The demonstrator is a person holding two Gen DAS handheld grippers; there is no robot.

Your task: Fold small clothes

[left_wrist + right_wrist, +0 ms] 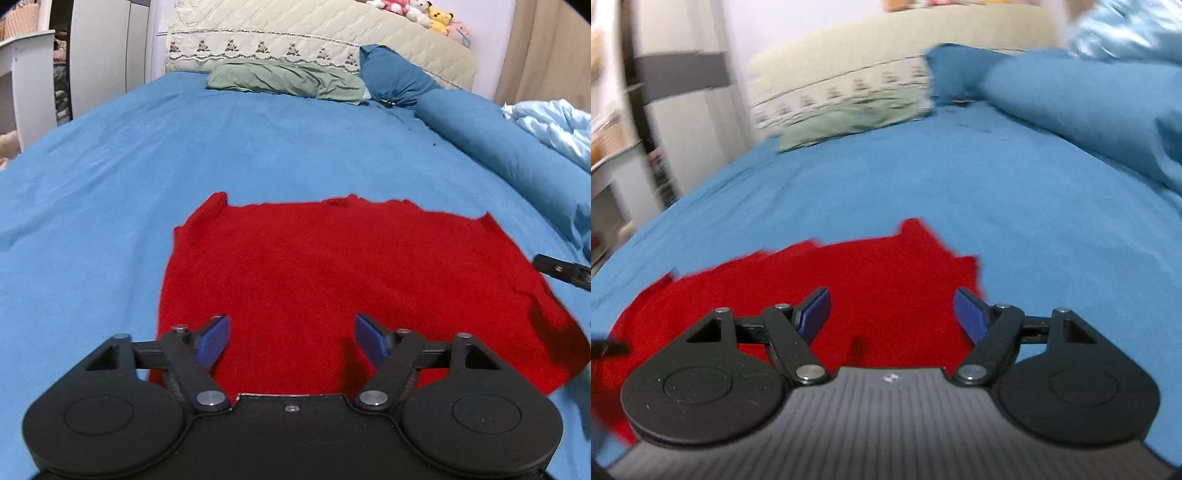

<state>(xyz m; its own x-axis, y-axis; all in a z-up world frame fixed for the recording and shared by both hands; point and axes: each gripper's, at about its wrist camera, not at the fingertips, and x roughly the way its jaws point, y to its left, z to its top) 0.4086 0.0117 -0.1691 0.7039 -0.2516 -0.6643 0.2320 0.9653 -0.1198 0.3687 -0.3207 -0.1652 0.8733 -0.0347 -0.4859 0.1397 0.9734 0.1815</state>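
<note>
Where the blue sheet (pixel 258 147) stretches toward the headboard, lies a red knit garment (pixel 332 277) — spread flat near the foot of the bed, two small tabs poking up at its far corners. Seen again from the right wrist as the same red cloth (pixel 868 288), blurred and cropped by the gripper body, with one far corner standing out against the sheet (pixel 960 177).

Hovers low over the near edge of the garment: the left gripper (pixel 291 339), blue pads spread wide with nothing between them. Likewise spread and empty, the right gripper (pixel 892 314), above the garment's right side, its right finger (pixel 971 317) over the cloth's edge where red meets blue. Hard to say whether either tool touches the fabric — probably just above it, judging by the small shadows on the red.

Visible at the right edge of the left view: a dark piece of the other tool (pixel 561 271), beside the garment's right side.

Farther back, a green pillow (pixel 284 79) against the quilted cream headboard (pixel 314 37), a rolled blue duvet (pixel 498 147) along the right, pale blue bedding (pixel 554 125) beyond it, and plush toys (pixel 417 11) on top of the headboard.
</note>
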